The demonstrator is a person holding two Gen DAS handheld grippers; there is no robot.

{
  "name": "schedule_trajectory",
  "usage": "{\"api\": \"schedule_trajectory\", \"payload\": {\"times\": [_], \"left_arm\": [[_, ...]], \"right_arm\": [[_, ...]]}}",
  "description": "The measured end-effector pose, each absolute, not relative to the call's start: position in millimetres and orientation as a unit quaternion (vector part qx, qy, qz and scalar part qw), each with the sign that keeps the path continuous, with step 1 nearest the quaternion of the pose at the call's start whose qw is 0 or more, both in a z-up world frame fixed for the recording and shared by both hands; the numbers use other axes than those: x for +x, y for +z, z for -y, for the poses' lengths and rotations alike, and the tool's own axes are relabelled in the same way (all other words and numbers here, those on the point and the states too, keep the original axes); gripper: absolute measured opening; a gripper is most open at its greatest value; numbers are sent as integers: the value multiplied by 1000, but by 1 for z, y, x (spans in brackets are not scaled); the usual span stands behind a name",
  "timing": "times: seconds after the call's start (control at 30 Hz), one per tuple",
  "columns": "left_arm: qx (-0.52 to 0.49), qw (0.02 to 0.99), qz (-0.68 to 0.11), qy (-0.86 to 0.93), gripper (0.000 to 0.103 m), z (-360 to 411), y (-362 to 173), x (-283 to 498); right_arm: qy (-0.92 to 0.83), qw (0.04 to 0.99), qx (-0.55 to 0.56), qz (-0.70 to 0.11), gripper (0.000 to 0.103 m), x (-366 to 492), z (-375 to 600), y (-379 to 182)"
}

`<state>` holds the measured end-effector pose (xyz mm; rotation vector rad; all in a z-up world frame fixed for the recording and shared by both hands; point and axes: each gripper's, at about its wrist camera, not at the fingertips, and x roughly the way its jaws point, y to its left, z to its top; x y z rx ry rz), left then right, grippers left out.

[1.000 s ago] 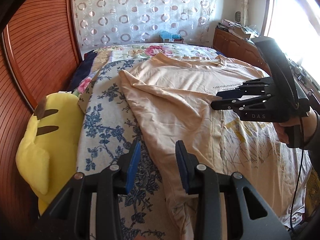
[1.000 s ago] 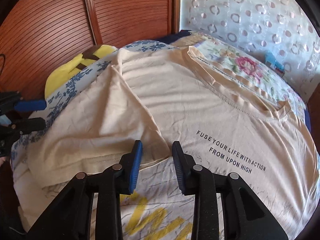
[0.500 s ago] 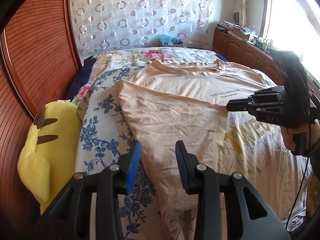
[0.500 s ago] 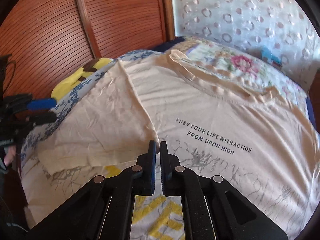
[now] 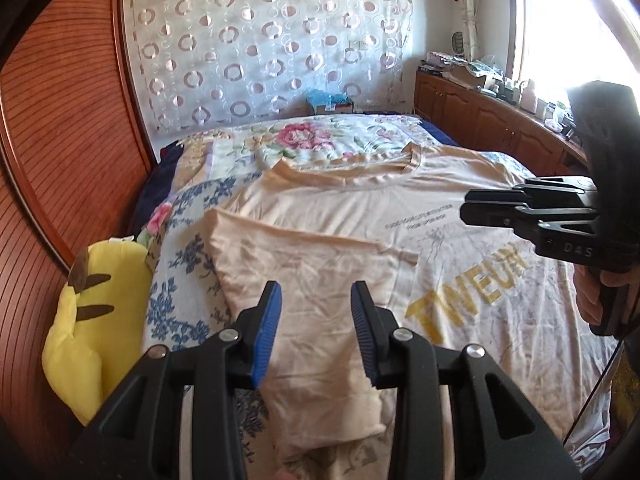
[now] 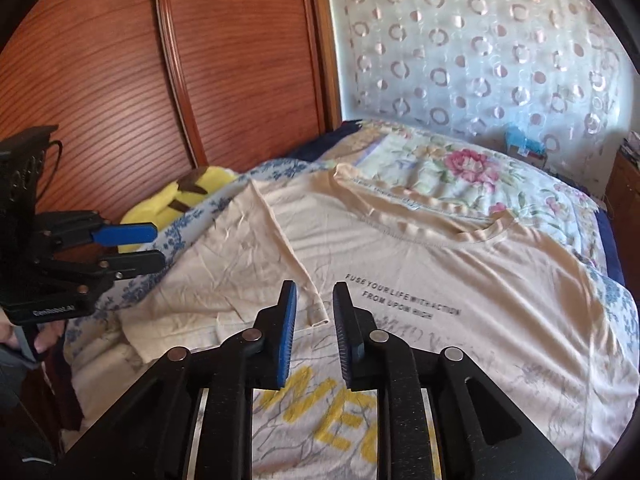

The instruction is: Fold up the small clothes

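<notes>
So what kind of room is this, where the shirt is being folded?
Most likely a home bedroom. The shirt lies on a bed with a flowered bedspread, a yellow plush toy sits beside it, and a patterned curtain hangs behind, with wooden cabinets under a sunny window.

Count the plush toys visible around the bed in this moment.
1. A yellow plush toy with brown stripes lies at the bed's edge beside the ribbed wooden panel, left of the beige printed T-shirt. Others may be hidden outside both views.
</notes>
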<state>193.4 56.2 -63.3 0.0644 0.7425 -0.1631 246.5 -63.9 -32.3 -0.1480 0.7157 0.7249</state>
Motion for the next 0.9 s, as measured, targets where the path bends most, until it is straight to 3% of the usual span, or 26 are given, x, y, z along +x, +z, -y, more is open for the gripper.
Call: {"api": "schedule_trajectory", "payload": {"times": [0.23, 0.37, 0.9], "left_arm": [[31, 935, -344, -76, 34, -41, -50, 195], [28, 939, -333, -80, 34, -32, -45, 196], [40, 926, -356, -122, 34, 36, -62, 223]], "right_arm": [[325, 891, -59, -311, 28, 229, 91, -9], [309, 902, -62, -296, 43, 218, 106, 1], [248, 928, -62, -271, 44, 191, 180, 15]]}}
